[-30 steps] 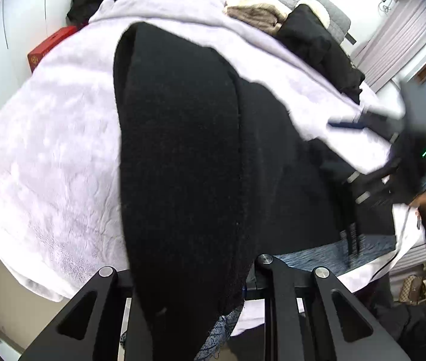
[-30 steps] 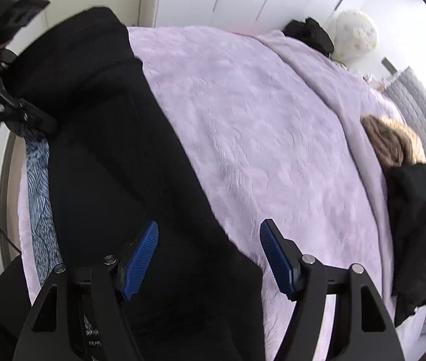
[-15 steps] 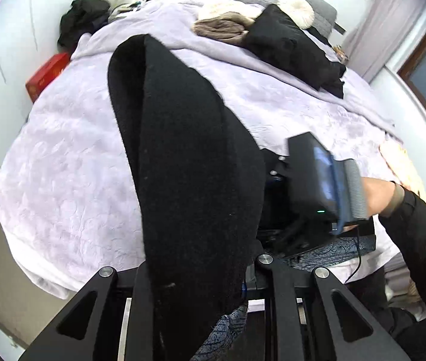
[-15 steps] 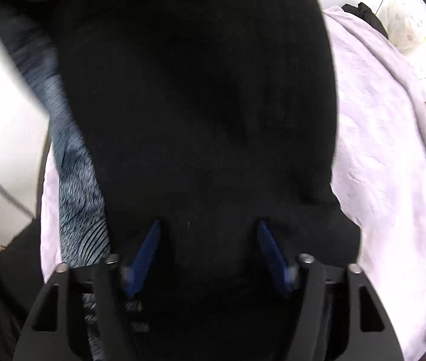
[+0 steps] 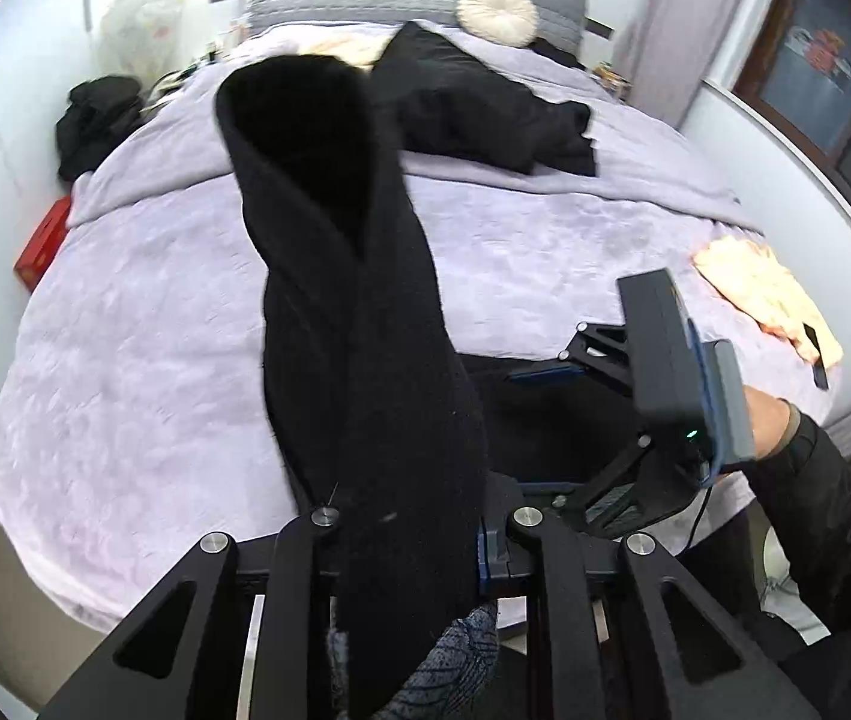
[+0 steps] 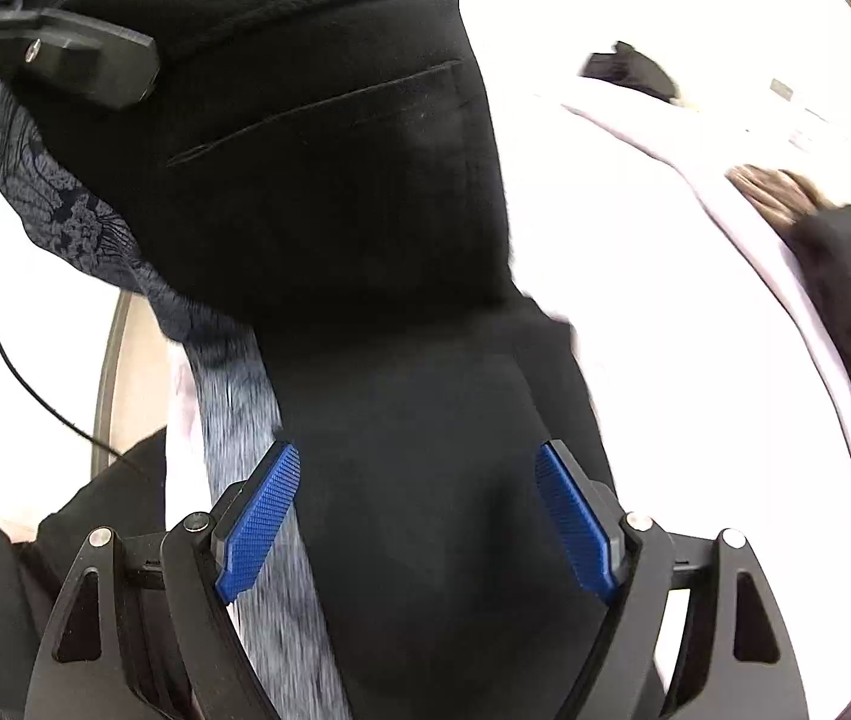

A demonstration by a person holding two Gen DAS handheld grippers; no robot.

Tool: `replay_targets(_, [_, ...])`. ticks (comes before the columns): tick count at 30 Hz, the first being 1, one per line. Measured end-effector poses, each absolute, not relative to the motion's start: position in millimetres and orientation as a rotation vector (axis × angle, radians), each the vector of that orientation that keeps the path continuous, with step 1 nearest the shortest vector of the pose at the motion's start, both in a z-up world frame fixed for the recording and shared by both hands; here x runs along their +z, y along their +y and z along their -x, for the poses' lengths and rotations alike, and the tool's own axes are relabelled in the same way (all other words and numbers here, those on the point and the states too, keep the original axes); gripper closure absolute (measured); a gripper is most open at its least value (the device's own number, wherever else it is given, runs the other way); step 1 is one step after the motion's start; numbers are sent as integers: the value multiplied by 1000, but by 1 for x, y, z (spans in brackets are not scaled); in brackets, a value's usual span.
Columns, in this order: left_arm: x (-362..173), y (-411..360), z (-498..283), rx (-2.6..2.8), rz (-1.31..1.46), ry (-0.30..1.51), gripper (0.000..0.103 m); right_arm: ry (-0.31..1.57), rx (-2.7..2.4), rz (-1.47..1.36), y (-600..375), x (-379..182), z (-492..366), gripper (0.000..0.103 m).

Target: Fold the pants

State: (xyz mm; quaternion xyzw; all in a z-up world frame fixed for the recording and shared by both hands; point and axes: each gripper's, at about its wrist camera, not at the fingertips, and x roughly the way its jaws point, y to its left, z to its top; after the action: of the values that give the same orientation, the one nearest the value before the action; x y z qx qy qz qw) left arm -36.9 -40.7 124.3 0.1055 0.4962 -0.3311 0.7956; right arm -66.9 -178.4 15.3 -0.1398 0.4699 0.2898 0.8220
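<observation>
The black pants (image 5: 353,324) are lifted above the lilac bed (image 5: 143,324). My left gripper (image 5: 413,531) is shut on the pants, which drape forward over its fingers as a thick folded band. My right gripper (image 6: 419,510) is open, its blue pads (image 6: 260,516) on either side of the black cloth (image 6: 335,180) without pinching it. A welt pocket line shows on the pants in the right wrist view. The right gripper also shows in the left wrist view (image 5: 551,420), low at the near right over the cloth.
A blue-grey patterned cloth (image 6: 65,210) hangs under the pants at the bed's near edge. A black garment (image 5: 485,114), a round cushion (image 5: 497,15) and a peach cloth (image 5: 761,294) lie on the bed. A red box (image 5: 41,240) sits left of the bed.
My left gripper has risen and tilted toward the headboard with the pants. My right gripper has moved in under the lifted cloth and stays open.
</observation>
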Motion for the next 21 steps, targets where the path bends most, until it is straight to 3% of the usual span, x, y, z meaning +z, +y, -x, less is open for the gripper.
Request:
replay_targets(7, [120, -138, 75, -809, -358, 1073, 80, 1047, 356, 49, -249, -14, 100, 19])
replay_targets(14, [54, -217, 96, -760, -508, 1135, 79, 943, 294, -18, -291, -10, 134, 19])
replay_targets(16, [30, -226, 94, -749, -531, 1169, 74, 936, 274, 16, -293, -9, 146, 19])
replay_targets(21, [7, -224, 91, -797, -408, 1249, 43, 941, 235, -41, -319, -11, 180, 18])
